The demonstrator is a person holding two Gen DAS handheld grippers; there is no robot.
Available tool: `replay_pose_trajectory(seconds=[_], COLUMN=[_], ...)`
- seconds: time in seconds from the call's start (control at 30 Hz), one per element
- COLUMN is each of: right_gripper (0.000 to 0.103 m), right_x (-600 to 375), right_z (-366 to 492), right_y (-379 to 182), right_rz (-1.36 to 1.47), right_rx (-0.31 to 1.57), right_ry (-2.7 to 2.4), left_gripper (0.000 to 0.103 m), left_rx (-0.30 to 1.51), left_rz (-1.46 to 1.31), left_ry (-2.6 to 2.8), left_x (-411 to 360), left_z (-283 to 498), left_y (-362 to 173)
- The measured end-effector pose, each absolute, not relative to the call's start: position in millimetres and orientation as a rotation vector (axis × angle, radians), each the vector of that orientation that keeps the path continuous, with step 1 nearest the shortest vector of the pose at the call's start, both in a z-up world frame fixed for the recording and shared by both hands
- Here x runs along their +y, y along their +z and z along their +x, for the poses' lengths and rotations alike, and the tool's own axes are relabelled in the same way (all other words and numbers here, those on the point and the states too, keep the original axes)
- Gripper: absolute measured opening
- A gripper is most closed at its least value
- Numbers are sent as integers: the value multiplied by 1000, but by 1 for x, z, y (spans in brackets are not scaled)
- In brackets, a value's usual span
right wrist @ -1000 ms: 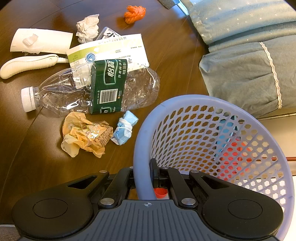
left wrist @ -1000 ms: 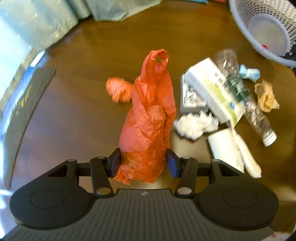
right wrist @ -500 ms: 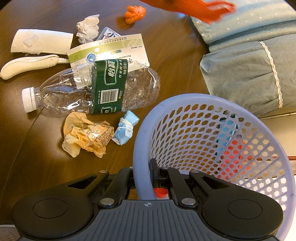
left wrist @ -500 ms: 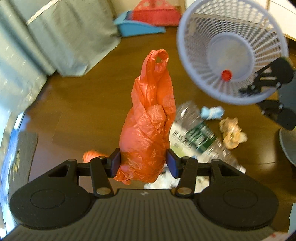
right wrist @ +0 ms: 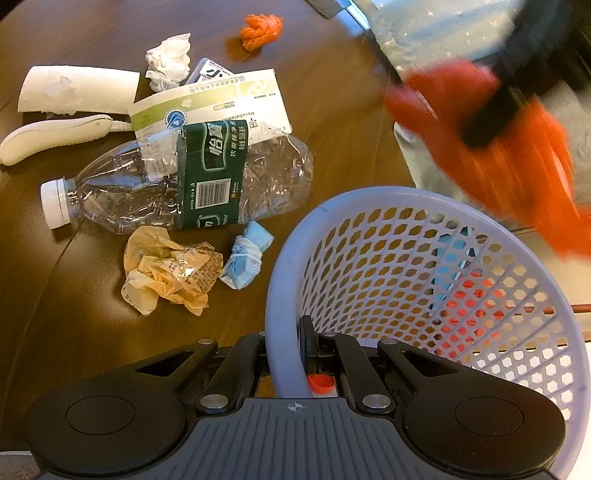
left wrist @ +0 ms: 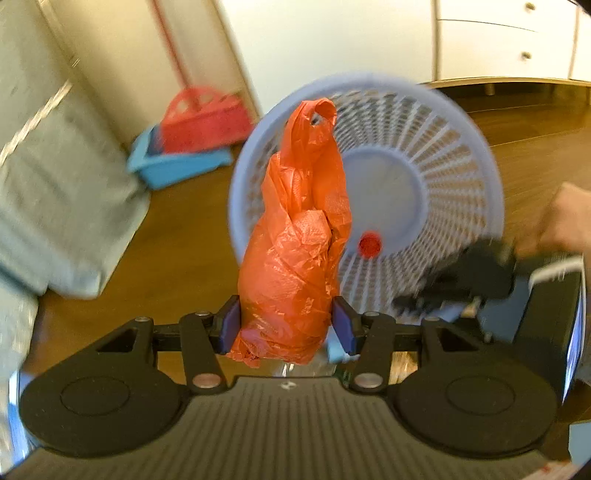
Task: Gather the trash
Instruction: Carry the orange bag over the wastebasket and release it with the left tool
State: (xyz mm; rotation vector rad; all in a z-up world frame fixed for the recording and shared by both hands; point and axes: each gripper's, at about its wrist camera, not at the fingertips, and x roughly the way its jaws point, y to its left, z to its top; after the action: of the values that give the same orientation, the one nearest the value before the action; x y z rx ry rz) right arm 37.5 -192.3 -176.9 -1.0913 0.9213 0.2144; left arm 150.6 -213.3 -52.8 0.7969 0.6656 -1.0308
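Orange plastic bag (left wrist: 295, 258): clamped in the left tongs (left wrist: 286, 326), hanging before the basket (left wrist: 436, 206) mouth, not yet dropped. Basket: rim pinched in the closed right tongs (right wrist: 284, 354); a red cap (left wrist: 370, 244) already inside. Left on the table (right wrist: 74, 332), ten to eleven o'clock of the basket: bottle (right wrist: 177, 184), box (right wrist: 210, 103), wrapper (right wrist: 166, 273), mask (right wrist: 245, 260), tissue (right wrist: 168, 61).

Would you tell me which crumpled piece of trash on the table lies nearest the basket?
The crumpled blue face mask, just left of the lavender basket rim; the yellowish wrapper, white tissue and orange wad lie farther off.
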Motion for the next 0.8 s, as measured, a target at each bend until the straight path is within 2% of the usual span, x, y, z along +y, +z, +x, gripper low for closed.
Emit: replay_pose_trajectory(seconds=[0.1,0.13,0.17,0.47,0.8], right_gripper=[0,0,0,0,0], right_x=[-193,-194,-194,-195,-194], right_z=[37,37,37,39,39], right_y=[-177,-177,-177,-177,-178], right_rz=[-1085,-1082,-1080,-1073,-1078], right_rx=[919,919,920,918,919], right_ry=[213,213,212,206,212], left_gripper=[56,70,74,74,74], left_rx=[626,615,616,685,803], left_rz=[786,779,784,786,748], left_ry=[-1078,-1094,-1093,-1030,-865], left_x=[-238,-245,-251,-240,-173], left_z=[148,147,146,157,183], left_y=[-53,-55,-59,-70,-97])
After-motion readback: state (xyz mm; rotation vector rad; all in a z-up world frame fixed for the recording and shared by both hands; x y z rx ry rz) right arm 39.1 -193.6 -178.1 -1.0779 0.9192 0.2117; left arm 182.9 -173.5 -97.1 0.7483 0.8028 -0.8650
